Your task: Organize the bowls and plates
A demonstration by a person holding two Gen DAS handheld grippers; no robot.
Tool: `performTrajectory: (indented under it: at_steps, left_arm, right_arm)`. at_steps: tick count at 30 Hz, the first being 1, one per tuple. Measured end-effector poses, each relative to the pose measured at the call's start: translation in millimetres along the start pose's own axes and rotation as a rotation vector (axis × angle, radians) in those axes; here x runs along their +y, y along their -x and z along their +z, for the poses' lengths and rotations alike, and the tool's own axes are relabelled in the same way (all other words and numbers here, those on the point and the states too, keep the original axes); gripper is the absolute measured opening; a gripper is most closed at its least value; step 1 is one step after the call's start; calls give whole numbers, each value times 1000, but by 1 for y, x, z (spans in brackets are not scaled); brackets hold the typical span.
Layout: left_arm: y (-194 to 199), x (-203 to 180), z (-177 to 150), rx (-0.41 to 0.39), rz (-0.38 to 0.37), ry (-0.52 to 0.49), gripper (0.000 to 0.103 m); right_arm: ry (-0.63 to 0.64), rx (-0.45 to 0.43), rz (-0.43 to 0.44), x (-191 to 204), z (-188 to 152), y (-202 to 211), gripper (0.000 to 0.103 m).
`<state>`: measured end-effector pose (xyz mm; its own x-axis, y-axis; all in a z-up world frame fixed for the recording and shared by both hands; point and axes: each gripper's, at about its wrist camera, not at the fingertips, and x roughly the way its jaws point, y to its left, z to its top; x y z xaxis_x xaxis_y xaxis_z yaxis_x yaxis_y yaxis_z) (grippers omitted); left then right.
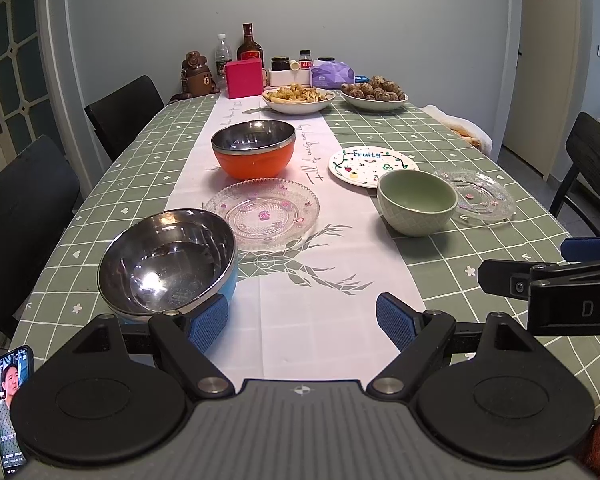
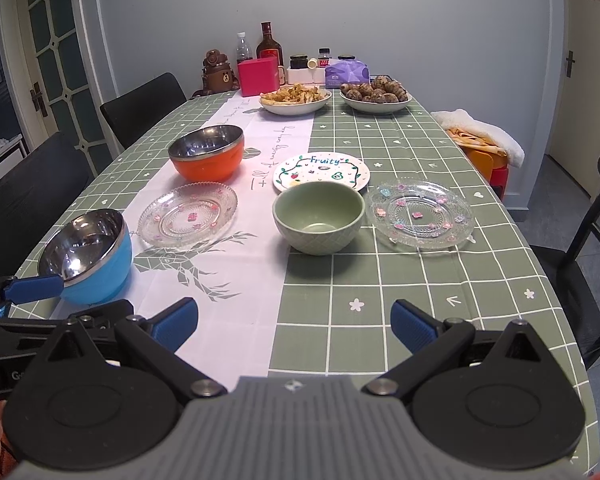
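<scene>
1. Currently the left gripper [image 1: 302,322] is hovering low, jaws standing wide, its left pad touching the blue bowl [image 2: 94,258] sitting on the desk [image 2: 380,280].
2. Meanwhile the right gripper [image 2: 294,326] is hanging wide-jawed, gripping nothing, facing the green bowl [image 2: 318,216].

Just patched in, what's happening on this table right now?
A person is sorting dishes with two handheld grippers. The left gripper is open beside the tilted blue steel-lined bowl, one finger at its rim; whether it grips is unclear. The right gripper is open and empty. The orange steel-lined bowl, green ceramic bowl, two clear glass plates and "Fruity" plate sit unstacked.
</scene>
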<state>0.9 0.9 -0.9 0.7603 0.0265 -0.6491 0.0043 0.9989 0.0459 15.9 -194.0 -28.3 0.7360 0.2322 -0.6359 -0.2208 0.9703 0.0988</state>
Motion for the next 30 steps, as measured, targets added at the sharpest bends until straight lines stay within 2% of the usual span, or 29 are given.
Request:
performTrajectory:
  at_steps: [17, 22, 25, 30]
  left_arm:
    - [-1, 0, -1, -2, -4, 2, 98]
    - [3, 0, -2, -40, 9, 0, 98]
    - [7, 2, -2, -65, 1, 14, 91]
    - [11, 9, 2, -80, -51, 50, 87]
  right_arm:
    - [7, 4, -3, 1, 0, -2, 100]
    - [5, 4, 4, 2, 0, -2, 100]
    - [6, -5, 5, 3, 0, -2, 100]
    - [1, -43, 7, 3, 1, 1, 100]
